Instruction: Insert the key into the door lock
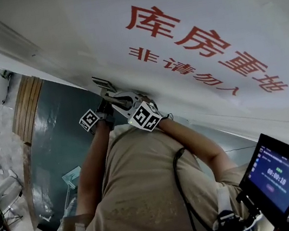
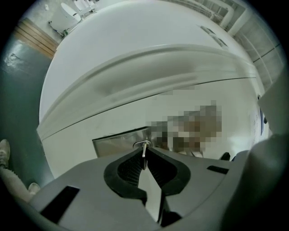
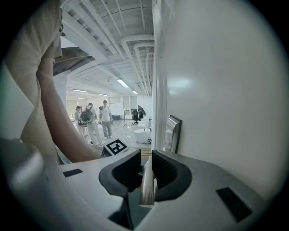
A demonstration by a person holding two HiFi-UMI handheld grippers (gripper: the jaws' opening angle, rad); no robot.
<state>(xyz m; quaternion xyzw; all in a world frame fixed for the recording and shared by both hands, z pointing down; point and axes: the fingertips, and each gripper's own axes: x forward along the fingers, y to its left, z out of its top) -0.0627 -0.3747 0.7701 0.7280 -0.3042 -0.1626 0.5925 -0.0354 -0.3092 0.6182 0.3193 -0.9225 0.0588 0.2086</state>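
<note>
While the key (image 2: pixel 144 155) stands with its tip right at the round keyhole (image 2: pixel 142 144) of the steel lock plate (image 2: pixel 117 141), I judge that the step in hand is to push it home. To do this well, I should hold the blade in one line with the keyhole and press straight toward the white door (image 2: pixel 135 76). I should not roll the wrist before the blade is fully in. If it meets resistance, a very small wiggle is better than more force, because such a thin blade can slip between the pads.

The left claw (image 2: pixel 145 159) is fully closed on the key and pinches its rear part between the black ribbed pads. The right claw (image 3: pixel 146 159) is beside the door, its jaws a narrow gap apart, gripping nothing that I can see. A pale shiny strip shows in that gap, probably a part of the claw itself.

The key looks like a thin, flat piece of bright metal, seen edge-on and upright, with only a little of it free in front of the pads. How deep it sits in the keyhole I cannot tell.
</note>
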